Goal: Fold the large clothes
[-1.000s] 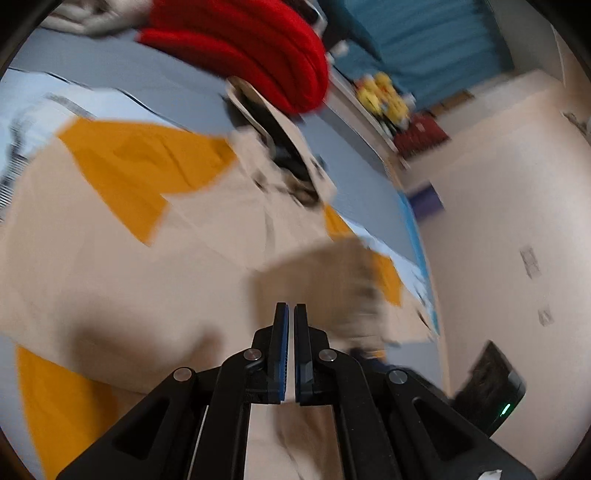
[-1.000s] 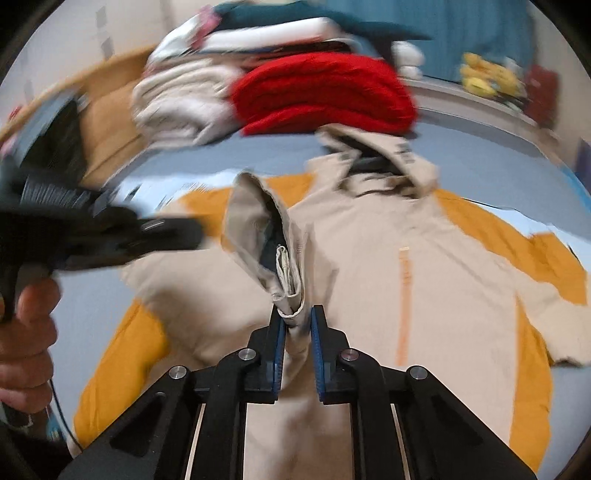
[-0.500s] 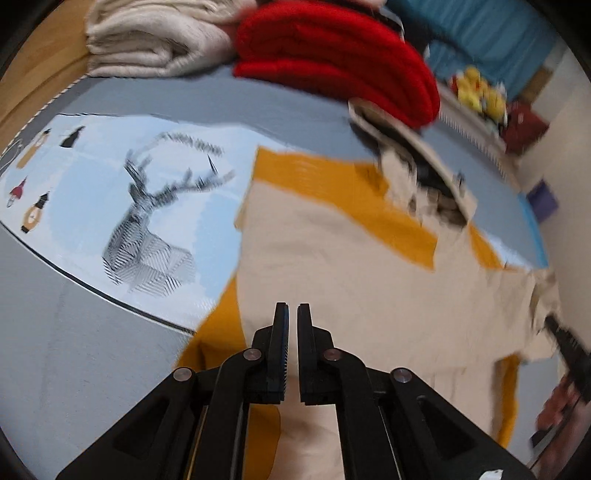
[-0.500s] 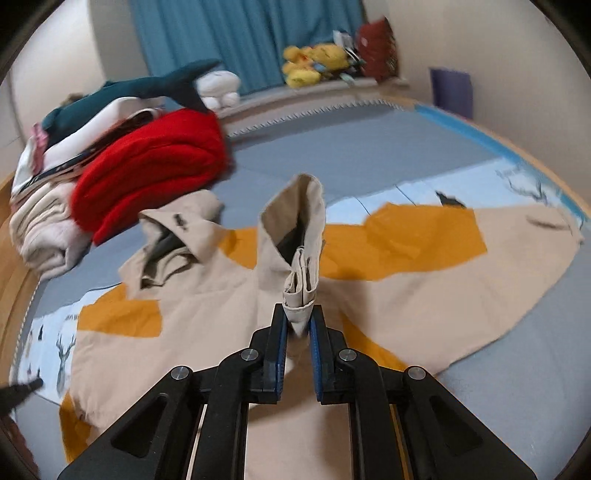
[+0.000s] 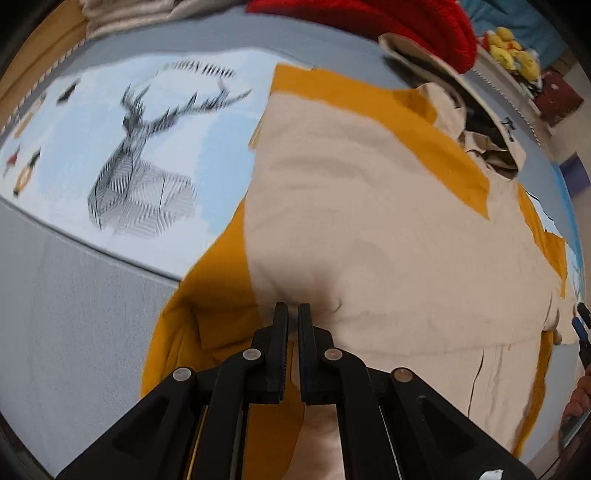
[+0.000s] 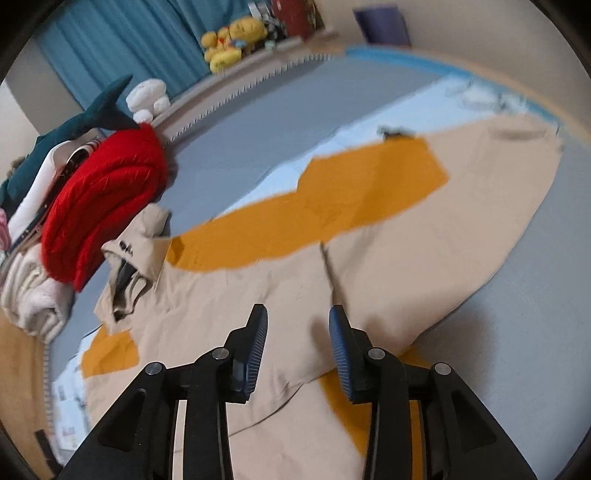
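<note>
We had the left gripper (image 5: 291, 308) pressed together, tips on the beige/orange jacket (image 5: 369, 221), w/ nothing clearly pinched. Right gripper (image 6: 298, 314) was opening, nothing betw. its jaws. Jacket lay spread on the bed (image 6: 517, 314); red blanket (image 6: 107, 199) beyond.

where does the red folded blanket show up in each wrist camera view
Left wrist: the red folded blanket lies along the top edge, right of centre, partly cut off.
Right wrist: it sits at the left, on the grey bed.
Shared landmark: the jacket's collar lies right beside it.
</note>
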A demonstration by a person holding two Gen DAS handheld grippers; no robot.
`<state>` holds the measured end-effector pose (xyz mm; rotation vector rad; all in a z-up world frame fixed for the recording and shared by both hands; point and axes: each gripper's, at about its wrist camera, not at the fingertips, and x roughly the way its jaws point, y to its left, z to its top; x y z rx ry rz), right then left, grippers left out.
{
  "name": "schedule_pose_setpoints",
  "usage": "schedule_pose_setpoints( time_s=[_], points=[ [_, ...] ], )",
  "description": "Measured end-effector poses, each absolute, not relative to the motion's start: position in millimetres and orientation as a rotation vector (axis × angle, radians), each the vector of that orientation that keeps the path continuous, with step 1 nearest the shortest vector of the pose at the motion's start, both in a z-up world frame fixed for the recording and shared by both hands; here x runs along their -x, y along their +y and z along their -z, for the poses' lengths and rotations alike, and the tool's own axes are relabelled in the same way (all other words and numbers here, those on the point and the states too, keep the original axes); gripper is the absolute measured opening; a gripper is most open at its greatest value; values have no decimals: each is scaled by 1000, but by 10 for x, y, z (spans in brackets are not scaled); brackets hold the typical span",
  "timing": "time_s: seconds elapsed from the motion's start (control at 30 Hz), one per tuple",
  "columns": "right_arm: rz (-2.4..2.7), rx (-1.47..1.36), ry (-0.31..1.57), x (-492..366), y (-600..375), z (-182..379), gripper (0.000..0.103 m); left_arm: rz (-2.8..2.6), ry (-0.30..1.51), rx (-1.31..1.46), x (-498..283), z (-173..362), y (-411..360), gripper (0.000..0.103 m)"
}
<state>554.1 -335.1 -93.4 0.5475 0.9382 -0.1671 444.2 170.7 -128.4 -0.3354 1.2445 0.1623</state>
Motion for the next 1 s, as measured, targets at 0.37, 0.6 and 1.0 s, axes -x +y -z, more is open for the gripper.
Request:
schedule_pose_setpoints(
  time_s=[0.37,0.6,1.0],
  points=[
    [159,-596,1059,-5583,-3345,1253,36,-280,1256,316,-4361,1305,1875,11],
    [142,-575,1163,-5634,-3310,1463,36,-320,1342,349,-4362,1527,1992,11],
    [199,-466,1122,-5584,-3351,1338,36,-167,1177,205,-4411,906,1365,11]
  ],
)
